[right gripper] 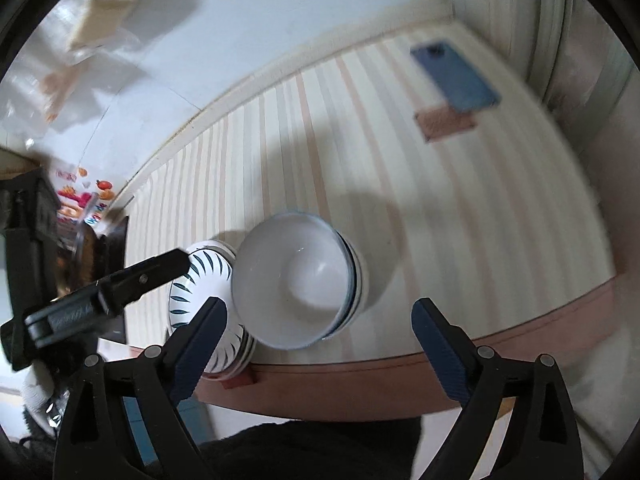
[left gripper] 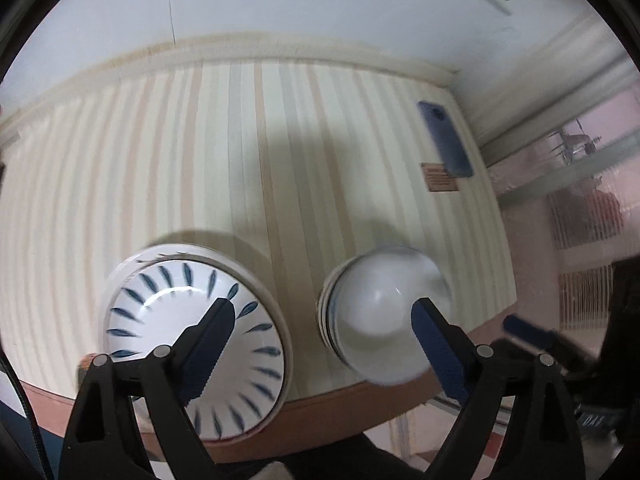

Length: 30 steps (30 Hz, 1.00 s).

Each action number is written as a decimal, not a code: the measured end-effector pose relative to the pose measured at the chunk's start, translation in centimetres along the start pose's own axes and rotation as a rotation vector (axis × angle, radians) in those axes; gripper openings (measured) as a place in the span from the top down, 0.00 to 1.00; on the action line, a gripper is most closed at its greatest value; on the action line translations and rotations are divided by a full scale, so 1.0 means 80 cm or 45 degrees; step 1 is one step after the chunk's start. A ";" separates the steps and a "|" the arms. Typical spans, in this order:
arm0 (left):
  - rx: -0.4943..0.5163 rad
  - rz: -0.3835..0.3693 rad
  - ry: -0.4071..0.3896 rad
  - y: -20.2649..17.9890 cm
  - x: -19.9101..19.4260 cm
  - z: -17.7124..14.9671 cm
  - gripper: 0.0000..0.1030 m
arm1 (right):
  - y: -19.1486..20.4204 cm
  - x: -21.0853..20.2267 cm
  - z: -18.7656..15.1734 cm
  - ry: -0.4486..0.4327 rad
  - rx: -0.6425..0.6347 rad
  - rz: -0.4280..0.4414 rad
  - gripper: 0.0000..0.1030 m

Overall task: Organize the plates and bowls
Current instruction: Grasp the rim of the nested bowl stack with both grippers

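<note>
I am holding both my left tongs (left gripper: 320, 312) and right tongs (right gripper: 318, 312) wide and empty over two glossy round stacks near the striped bench's (left gripper: 224, 152) front edge: leaf-patterned plates (left gripper: 200, 340) beside plain white bowls (right gripper: 296, 280).

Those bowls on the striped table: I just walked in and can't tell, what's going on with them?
A person holds a gripper in each hand above two bowl stacks near the table's front edge. The left gripper hangs open over the leaf-patterned bowls; the right gripper is open over the plain white bowls. Neither holds anything. A blue phone lies at the far corner.
</note>
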<state>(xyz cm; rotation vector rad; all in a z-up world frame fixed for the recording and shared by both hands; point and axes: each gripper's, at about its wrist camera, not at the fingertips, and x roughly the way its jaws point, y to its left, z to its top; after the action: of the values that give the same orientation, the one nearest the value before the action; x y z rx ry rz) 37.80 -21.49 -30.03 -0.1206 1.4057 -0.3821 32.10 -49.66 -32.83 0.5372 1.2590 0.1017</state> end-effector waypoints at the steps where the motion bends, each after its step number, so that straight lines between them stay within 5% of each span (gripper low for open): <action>1: -0.021 -0.017 0.042 0.004 0.017 0.007 0.12 | -0.009 0.015 0.003 0.018 0.024 0.030 0.07; 11: -0.029 -0.164 0.303 0.000 0.118 0.024 0.21 | -0.069 0.136 0.008 0.192 0.226 0.302 0.07; 15: -0.016 -0.215 0.351 -0.006 0.135 0.022 0.43 | -0.080 0.165 0.006 0.224 0.286 0.361 0.09; 19: 0.000 -0.204 0.325 -0.009 0.136 0.017 0.54 | -0.085 0.183 0.002 0.233 0.334 0.426 0.38; 30: -0.033 -0.172 0.277 -0.002 0.130 0.014 0.63 | -0.073 0.191 0.009 0.206 0.250 0.331 0.48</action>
<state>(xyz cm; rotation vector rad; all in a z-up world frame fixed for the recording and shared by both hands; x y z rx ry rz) 40.07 -25.22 -39.52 -0.2009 1.6228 -0.5004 36.40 -49.47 -48.65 0.8759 1.3596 0.2456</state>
